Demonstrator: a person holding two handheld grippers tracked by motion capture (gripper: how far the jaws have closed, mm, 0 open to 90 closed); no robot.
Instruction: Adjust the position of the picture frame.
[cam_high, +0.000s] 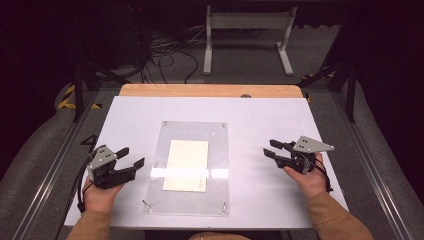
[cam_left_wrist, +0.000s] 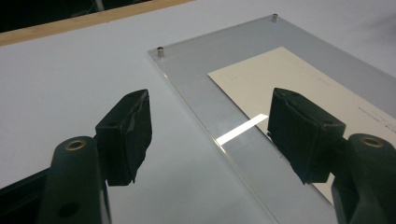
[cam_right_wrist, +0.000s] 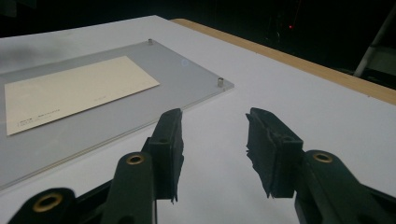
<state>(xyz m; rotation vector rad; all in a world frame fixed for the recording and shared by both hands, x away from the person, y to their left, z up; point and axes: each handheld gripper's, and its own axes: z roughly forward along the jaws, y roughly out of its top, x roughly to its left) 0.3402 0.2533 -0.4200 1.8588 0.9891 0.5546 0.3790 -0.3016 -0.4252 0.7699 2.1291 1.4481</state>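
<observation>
The cream card sits under a clear acrylic sheet mid-table. The left gripper and right gripper flank it, both with jaws apart and holding nothing.

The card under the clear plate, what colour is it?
Cream, or pale yellow card; the right gripper view shows it best.

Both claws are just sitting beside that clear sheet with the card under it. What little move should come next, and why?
Probably bring the left claw over the clear sheet's near edge. Both claws stand open and empty, the right claw farther off, and the cream card lies under the sheet.
</observation>
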